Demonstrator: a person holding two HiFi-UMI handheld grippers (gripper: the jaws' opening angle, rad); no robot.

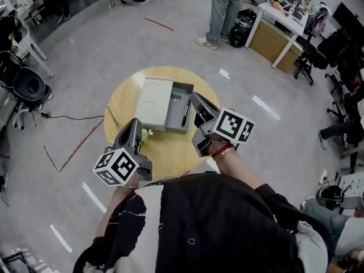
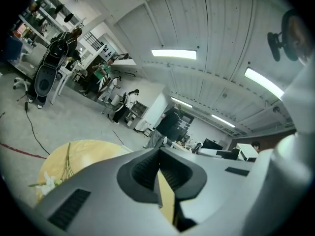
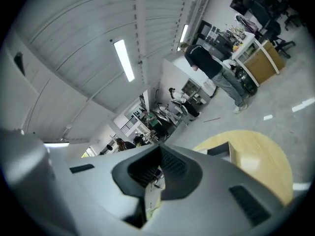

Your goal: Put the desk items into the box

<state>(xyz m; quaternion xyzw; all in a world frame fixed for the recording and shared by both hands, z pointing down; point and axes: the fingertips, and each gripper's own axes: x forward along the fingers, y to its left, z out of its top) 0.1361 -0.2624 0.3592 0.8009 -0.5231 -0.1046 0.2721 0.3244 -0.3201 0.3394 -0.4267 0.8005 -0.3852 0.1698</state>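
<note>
Presumably between placements, with pen (image 1: 186, 112) in box (image 1: 172, 108) and flower sprig (image 1: 147, 134) lying on table (image 1: 170, 152) beside left gripper (image 1: 134, 124). Next, open closed, empty left gripper, then pinch stem lightly. Keep right gripper (image 1: 195, 97), closed on nothing, clear of box.

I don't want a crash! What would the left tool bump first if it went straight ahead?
Likely nothing: the left tool points toward the box but seems raised above it, so the way looks free. Height is unclear.
</note>
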